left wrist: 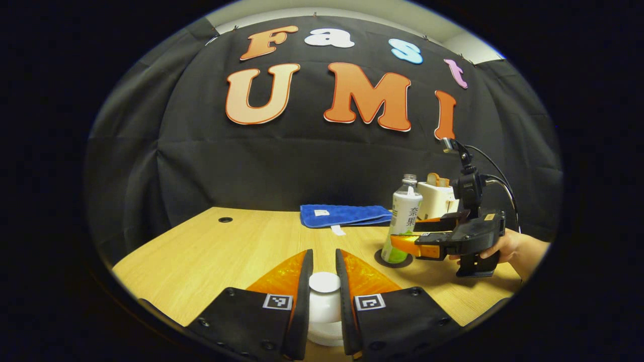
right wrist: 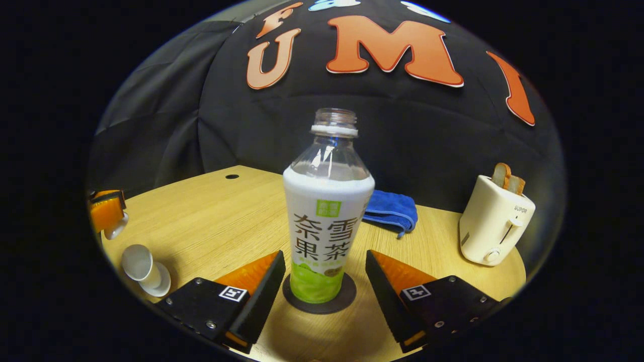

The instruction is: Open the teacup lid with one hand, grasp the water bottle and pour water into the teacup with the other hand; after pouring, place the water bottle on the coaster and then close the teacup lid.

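Left gripper (left wrist: 324, 281) holds the lid (left wrist: 324, 282) pinched between narrow jaws at 6 o'clock; small, glazed, likely slippery, so I keep it level. Right gripper (right wrist: 324, 279) stands wide around the bottle (right wrist: 327, 216), not touching. Bottle stands uncapped on the coaster (right wrist: 346, 300), light and squeezable; grip mid-label. Cup (right wrist: 143, 269) at 8 o'clock, near the table (right wrist: 201, 221) edge. Open room behind; cloth (right wrist: 395, 211), toaster (right wrist: 495, 221) farther.

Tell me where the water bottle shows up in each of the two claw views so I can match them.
Left gripper view: the water bottle stands right of centre on a dark coaster, between the fingers of the far claw.
Right gripper view: the bottle stands dead centre on the coaster.
Shared landmark: the blue towel behind the bottle.
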